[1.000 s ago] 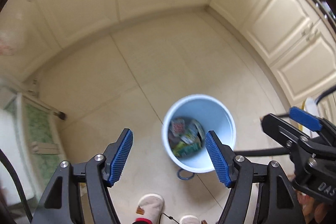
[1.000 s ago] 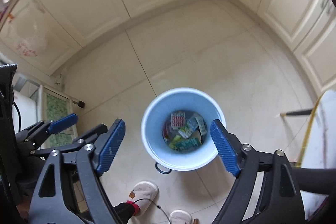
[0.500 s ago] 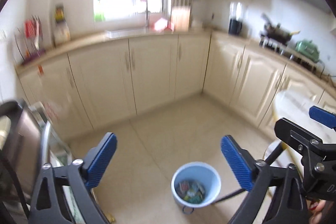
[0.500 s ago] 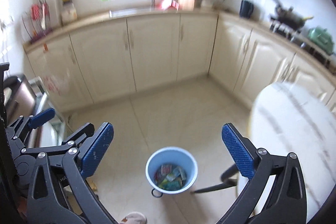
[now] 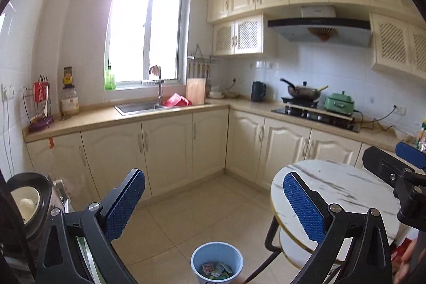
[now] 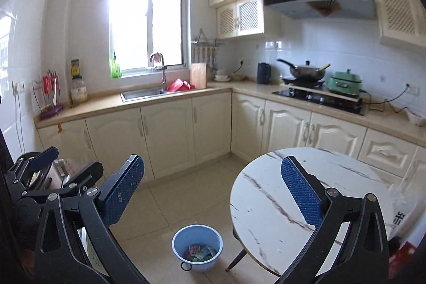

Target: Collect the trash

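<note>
Blue-padded, both our left gripper (image 5: 213, 206) and right gripper (image 6: 211, 189) are hanging wide open and empty, their wrappers (image 6: 201, 253) lying binned in the pale blue plastic bucket (image 6: 197, 236).

Floor: a trash bucket (image 6: 197, 248) stands on it, wrappers (image 6: 201, 252) inside, just left of the round table (image 6: 269, 206).
Back worktop (image 6: 101, 104): sink (image 6: 141, 93) under the window (image 6: 146, 20), utensil rack (image 6: 49, 95) far left.
Right worktop: kettle (image 6: 263, 73), then wok (image 6: 306, 70) on the stove (image 6: 316, 96), then an electric pot (image 6: 344, 83).
</note>
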Tool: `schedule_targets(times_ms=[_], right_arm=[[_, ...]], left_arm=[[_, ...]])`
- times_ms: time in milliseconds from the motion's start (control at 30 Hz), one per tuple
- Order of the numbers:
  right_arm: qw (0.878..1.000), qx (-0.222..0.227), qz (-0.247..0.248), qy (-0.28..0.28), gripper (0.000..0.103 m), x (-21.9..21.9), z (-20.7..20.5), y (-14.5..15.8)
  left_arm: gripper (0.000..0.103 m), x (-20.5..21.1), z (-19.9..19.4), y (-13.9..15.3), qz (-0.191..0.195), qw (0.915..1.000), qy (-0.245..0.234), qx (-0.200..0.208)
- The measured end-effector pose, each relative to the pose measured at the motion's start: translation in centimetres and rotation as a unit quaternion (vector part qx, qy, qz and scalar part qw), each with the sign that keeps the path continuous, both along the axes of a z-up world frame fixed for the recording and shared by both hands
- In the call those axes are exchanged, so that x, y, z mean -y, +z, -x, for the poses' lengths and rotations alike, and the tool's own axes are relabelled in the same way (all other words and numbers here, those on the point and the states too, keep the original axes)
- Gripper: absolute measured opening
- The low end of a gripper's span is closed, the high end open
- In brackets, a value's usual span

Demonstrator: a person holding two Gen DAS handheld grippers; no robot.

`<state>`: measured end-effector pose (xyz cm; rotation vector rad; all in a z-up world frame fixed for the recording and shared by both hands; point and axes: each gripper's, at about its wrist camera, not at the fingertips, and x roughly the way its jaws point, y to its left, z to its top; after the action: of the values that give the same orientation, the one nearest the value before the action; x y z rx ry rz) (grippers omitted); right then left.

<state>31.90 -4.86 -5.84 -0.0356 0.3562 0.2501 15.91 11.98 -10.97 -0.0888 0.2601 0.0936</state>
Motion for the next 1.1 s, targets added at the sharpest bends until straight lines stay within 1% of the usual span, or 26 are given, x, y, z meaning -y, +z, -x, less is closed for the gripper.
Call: schedule_targets(times_ms=[67, 100, 133, 167, 267, 300, 333, 400, 533, 567, 600, 700, 733, 767, 900, 933, 1000, 1033, 1100], right_arm=[[1.0, 0.01, -0.008, -0.005, 0.103, 1.2, 1.7, 1.0], [1.0, 0.015, -0.012, -0.009, 0.103, 1.7, 2.7, 1.5], [1.0, 0.019, -0.016, -0.011, 0.103, 2.1, 3.5, 1.9], [0.999, 0.022, -0.017, -0.014, 0.103, 2.6, 4.2, 2.3], [0.999, 0.029, -0.022, -0.019, 0.103, 3.4, 6.3, 3.1], [0.999, 0.032, -0.024, -0.02, 0.103, 3.9, 7.1, 3.3], [0.999, 0.035, -0.025, -0.02, 0.103, 4.1, 7.9, 3.6], [0.998, 0.044, -0.026, -0.025, 0.103, 4.5, 9.3, 4.1], [0.997, 0.063, -0.024, -0.036, 0.103, 4.9, 11.7, 4.8], [0.997, 0.067, -0.022, -0.037, 0.103, 4.7, 12.0, 4.9], [0.996, 0.072, -0.021, -0.038, 0.103, 4.7, 12.6, 5.0], [0.996, 0.076, -0.021, -0.037, 0.103, 4.6, 13.5, 5.2], [0.996, 0.076, -0.021, -0.037, 0.103, 4.5, 13.7, 5.2], [0.996, 0.076, -0.019, -0.038, 0.103, 4.4, 13.8, 5.2], [0.996, 0.078, -0.017, -0.037, 0.103, 4.3, 14.2, 5.2], [0.996, 0.078, -0.016, -0.038, 0.103, 4.2, 14.2, 5.1], [0.996, 0.077, -0.013, -0.04, 0.103, 4.2, 14.4, 5.0], [0.996, 0.077, -0.013, -0.04, 0.103, 4.2, 14.4, 5.0], [0.996, 0.077, -0.013, -0.04, 0.103, 4.5, 14.3, 4.9]], left_arm=[[0.102, 0.5, 3.0, -0.1, -0.005, 0.9999, -0.006, 0.012], [0.102, 0.9, 6.3, -0.9, -0.007, 0.9998, -0.007, 0.016], [0.102, 1.2, 7.5, -0.9, -0.012, 0.9997, -0.009, 0.021], [0.102, 2.0, 10.4, -1.0, -0.014, 0.9996, -0.01, 0.024], [0.102, 2.9, 16.8, -0.6, -0.017, 0.9989, -0.016, 0.039], [0.102, 3.0, 18.3, -0.6, -0.018, 0.9986, -0.016, 0.047], [0.102, 2.5, 20.7, -0.5, -0.018, 0.9983, -0.017, 0.052], [0.102, 2.5, 23.6, -0.8, -0.017, 0.9979, -0.02, 0.059], [0.102, 2.3, 27.9, -1.2, -0.02, 0.9973, -0.013, 0.069], [0.102, 2.5, 28.1, -1.3, -0.019, 0.9972, -0.014, 0.07], [0.102, 2.3, 29.1, -1.3, -0.017, 0.9971, -0.018, 0.072], [0.102, 2.2, 29.2, -1.2, -0.015, 0.9971, -0.021, 0.072], [0.102, 2.2, 30.0, -1.3, -0.017, 0.997, -0.021, 0.072], [0.102, 2.3, 29.3, -1.1, -0.018, 0.9971, -0.022, 0.071], [0.102, 2.1, 28.8, -0.7, -0.02, 0.997, -0.026, 0.07], [0.102, 2.0, 29.4, -0.7, -0.021, 0.9971, -0.025, 0.069], [0.102, 1.9, 27.8, 0.1, -0.023, 0.9971, -0.024, 0.069], [0.102, 1.8, 28.2, 0.1, -0.023, 0.997, -0.025, 0.069], [0.102, 1.5, 26.9, 0.9, -0.022, 0.9971, -0.028, 0.068]])
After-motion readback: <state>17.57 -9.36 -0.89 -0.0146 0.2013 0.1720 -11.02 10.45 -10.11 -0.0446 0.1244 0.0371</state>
